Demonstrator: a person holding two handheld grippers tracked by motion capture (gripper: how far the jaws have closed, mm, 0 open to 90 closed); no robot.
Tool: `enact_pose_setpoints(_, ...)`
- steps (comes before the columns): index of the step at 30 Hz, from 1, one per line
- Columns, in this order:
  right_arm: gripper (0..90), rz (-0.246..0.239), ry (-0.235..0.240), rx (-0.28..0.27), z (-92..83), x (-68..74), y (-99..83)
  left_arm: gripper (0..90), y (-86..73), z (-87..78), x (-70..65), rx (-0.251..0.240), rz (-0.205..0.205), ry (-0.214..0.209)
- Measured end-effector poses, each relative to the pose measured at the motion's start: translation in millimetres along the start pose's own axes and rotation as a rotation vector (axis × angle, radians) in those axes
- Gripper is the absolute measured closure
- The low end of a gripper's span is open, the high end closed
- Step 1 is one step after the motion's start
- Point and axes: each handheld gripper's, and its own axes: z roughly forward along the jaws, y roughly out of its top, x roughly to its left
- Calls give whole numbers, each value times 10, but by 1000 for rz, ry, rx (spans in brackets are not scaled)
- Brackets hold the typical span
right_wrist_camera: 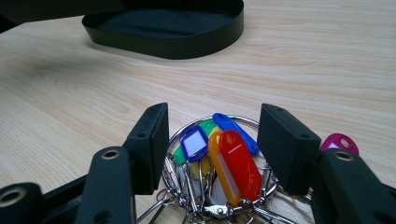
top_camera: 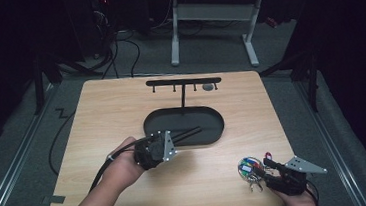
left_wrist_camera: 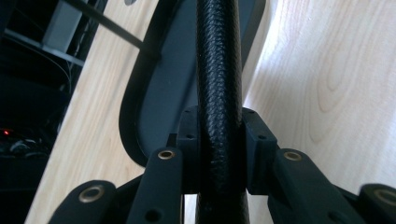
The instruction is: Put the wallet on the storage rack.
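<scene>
A black stand has an oval base tray and a T-shaped bar with hooks at the table's middle. My left gripper reaches over the tray's near rim, shut on a black textured rod that runs on across the tray. In the left gripper view the rod passes straight up between the closed jaws of the left gripper. At the front right stands a small round wire-rimmed bowl of coloured key tags. My right gripper is open, one jaw on each side of the tags.
A pink tag lies on the table just right of the bowl. A small grey thing hangs from one hook of the bar. The tray's wall rises ahead of the right gripper. A desk frame and cables stand beyond the table.
</scene>
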Motion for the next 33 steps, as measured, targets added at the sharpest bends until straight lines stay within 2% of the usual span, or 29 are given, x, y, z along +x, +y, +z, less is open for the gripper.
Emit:
enact_pose_setpoints(5,442,0,-2,3,2,2,-2,727,82,134,42,-5,23,6)
enact_pose_setpoints(8,442,-5,-4,6,1,-1,-10,727,123,208,81,0,51,22)
enact_pose_setpoints(14,443,-7,-10,-2,-56,3,-38,725,192,313,233,-2,109,46)
enact_pose_setpoints(17,446,-8,-16,-7,-96,5,-59,725,221,378,304,-11,114,56)
enact_pose_setpoints(19,446,-4,-20,-8,-121,3,-76,725,238,436,348,-10,115,44)
enact_pose_setpoints(21,447,-2,-26,-7,-146,2,-89,724,251,506,368,-5,138,52)
enact_pose_setpoints(24,447,2,-32,-13,-180,-5,-103,724,265,618,395,-15,151,52)
enact_pose_setpoints(27,447,11,-39,-12,-206,-10,-120,724,293,731,413,-16,186,53)
enact_pose_setpoints(33,448,15,-45,-15,-245,-30,-146,725,340,916,450,-29,230,54)
